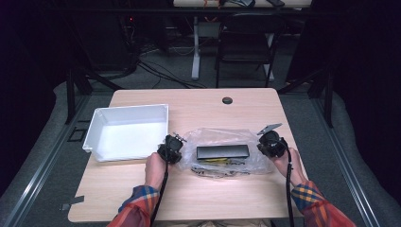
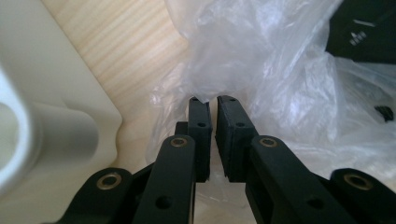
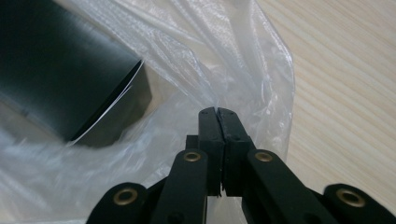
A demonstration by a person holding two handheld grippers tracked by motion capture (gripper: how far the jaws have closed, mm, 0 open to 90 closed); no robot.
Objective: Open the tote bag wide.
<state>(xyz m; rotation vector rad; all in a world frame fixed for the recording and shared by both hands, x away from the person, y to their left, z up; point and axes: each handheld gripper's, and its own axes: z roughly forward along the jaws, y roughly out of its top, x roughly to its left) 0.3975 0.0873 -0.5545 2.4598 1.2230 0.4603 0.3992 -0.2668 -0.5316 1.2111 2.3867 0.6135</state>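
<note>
Wood table (image 1: 198, 189) bears plastic bag (image 1: 222, 142) before dark room.

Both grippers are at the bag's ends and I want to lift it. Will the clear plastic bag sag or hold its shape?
The plastic bag looks thin and crinkled, so it will probably sag. The black box inside seems stiff and may slide toward the middle. The right gripper is pinched on a thin fold of film, which might slip out.
</note>
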